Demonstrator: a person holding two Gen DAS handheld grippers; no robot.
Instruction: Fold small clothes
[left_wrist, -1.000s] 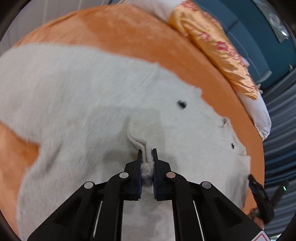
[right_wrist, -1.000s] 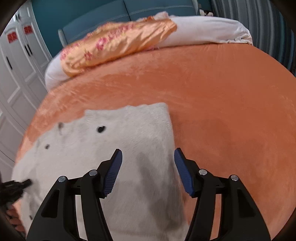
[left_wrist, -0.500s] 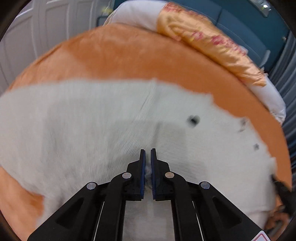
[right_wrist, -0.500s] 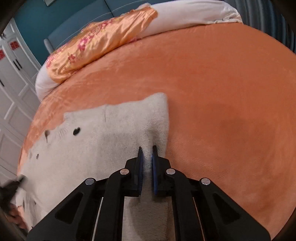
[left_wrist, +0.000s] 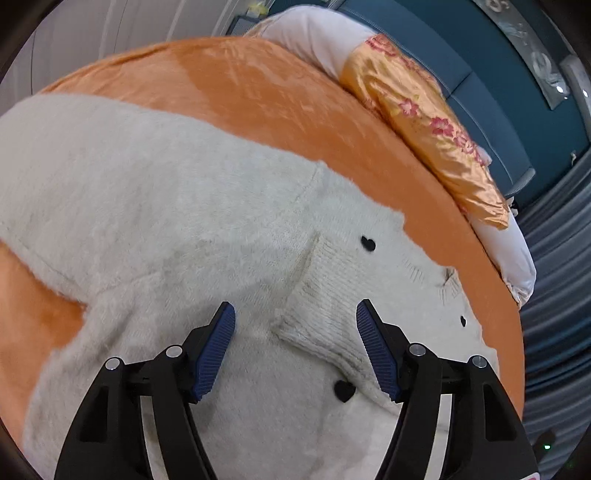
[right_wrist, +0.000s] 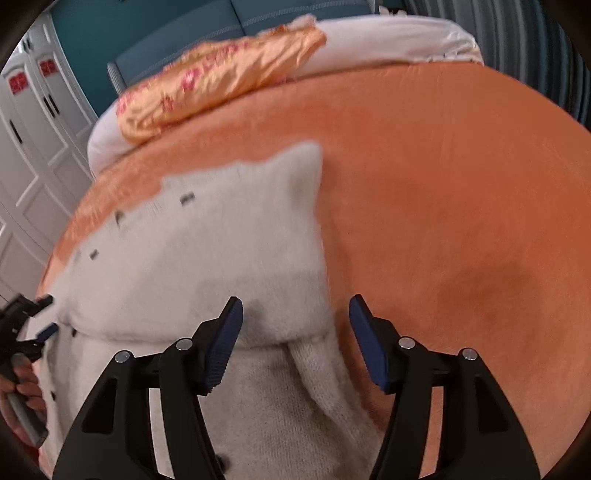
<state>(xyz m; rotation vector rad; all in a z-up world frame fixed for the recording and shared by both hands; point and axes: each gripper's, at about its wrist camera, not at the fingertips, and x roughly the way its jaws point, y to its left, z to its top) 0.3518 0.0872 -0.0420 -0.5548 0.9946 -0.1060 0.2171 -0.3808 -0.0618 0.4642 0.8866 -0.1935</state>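
Two grippers hung over a fluffy white cardigan (left_wrist: 192, 206) spread on an orange bedspread (left_wrist: 258, 85). Nearest the left camera, the left gripper (left_wrist: 295, 314) had just been opening: its blue pads (left_wrist: 216, 350) stood well apart above the knit, pressing on nothing, with a folded ribbed flap (left_wrist: 325, 306) of the garment lying loose between them and a little ahead. One black heart-shaped button (left_wrist: 344, 390) sat just below that flap beside the right-hand pad, and another (left_wrist: 368, 243) lay farther up the front. Beyond them the cardigan's body and one sleeve stretched away to the left across the bedspread. In the right view, the right gripper (right_wrist: 295, 310) had likewise just been opening; its pads (right_wrist: 223, 343) were parted, with the cardigan's folded-over edge and a ribbed strip (right_wrist: 317, 373) between them but not pinched. That edge ran close to the garment's right border, where the white pile met bare orange cloth. At the far left of that view the left gripper's tip and the hand (right_wrist: 22, 387) holding it showed, blurred. Farther off, at the head of the bed, an orange satin pillow with pink flowers (left_wrist: 432, 125) lay on a white bolster (left_wrist: 513, 254), and behind those stood a teal padded headboard (left_wrist: 480, 85).
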